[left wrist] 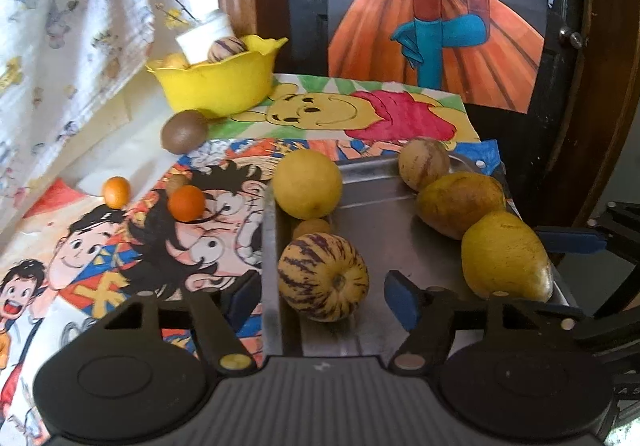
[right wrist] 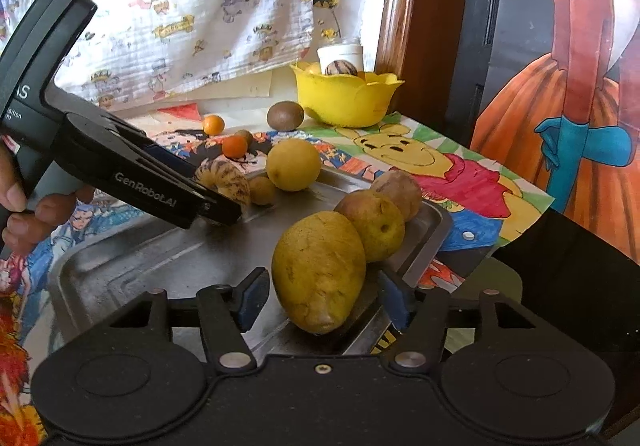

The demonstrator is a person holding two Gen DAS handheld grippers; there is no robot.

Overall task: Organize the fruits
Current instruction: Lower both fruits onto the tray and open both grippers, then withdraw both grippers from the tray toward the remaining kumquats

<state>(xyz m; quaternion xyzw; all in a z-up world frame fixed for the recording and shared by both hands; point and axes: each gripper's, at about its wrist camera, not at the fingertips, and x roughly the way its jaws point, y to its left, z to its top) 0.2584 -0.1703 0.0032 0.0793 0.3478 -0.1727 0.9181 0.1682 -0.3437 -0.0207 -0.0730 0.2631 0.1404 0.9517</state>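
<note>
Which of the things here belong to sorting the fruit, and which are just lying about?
Part of the job: striped melon, yellow lemon, large yellow fruit, kiwi, two small oranges, metal tray, yellow bowl.

Just lying about: cartoon drawings, patterned cloth, white cup.

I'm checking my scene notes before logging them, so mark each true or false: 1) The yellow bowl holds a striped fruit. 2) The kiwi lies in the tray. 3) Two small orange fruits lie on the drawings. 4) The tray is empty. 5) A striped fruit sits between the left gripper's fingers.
1) True: the bowl holds a striped fruit.
2) False: the kiwi lies on the table beside the bowl, outside the tray.
3) True: one, another.
4) False: it holds several fruits.
5) True: a striped fruit, left gripper.
</note>
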